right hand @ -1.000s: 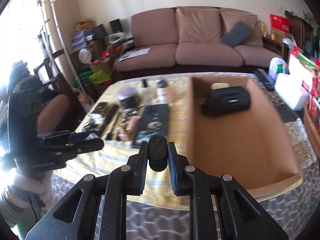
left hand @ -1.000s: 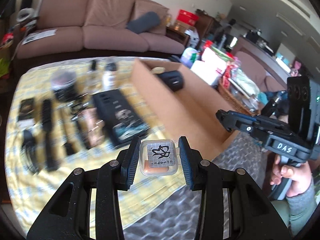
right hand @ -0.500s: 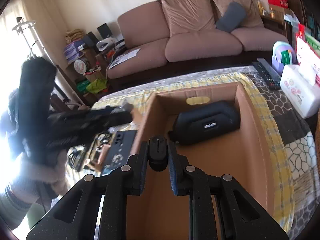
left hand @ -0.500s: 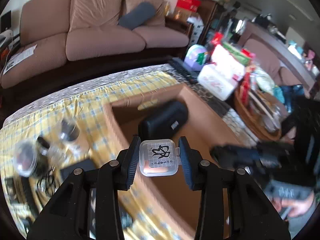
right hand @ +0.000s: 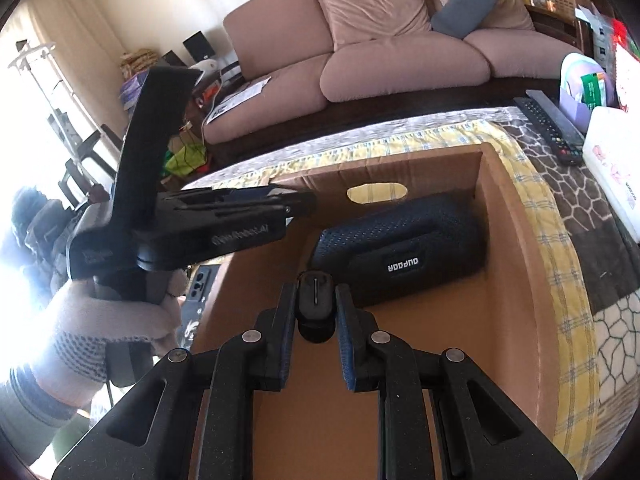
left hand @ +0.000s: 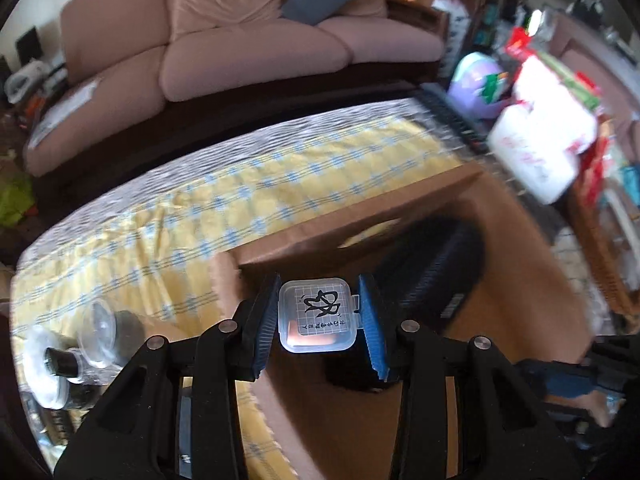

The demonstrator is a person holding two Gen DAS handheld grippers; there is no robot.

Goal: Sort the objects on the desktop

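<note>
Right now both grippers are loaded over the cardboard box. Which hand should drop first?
Probably the right. The right gripper, shut on the small black device, hangs over bare box floor beside the black speaker. The left gripper, holding the clear plastic case, sits nearer the box's corner.

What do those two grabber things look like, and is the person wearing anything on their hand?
Both are black plastic. The left gripper has two long fingers with ribbed blue pads, each with a silver screw. The right gripper looks the same. From the right wrist view, the left one has a tall black handle with faint lettering on its body. The left hand wears a whitish knit glove with a grey sleeve.
</note>
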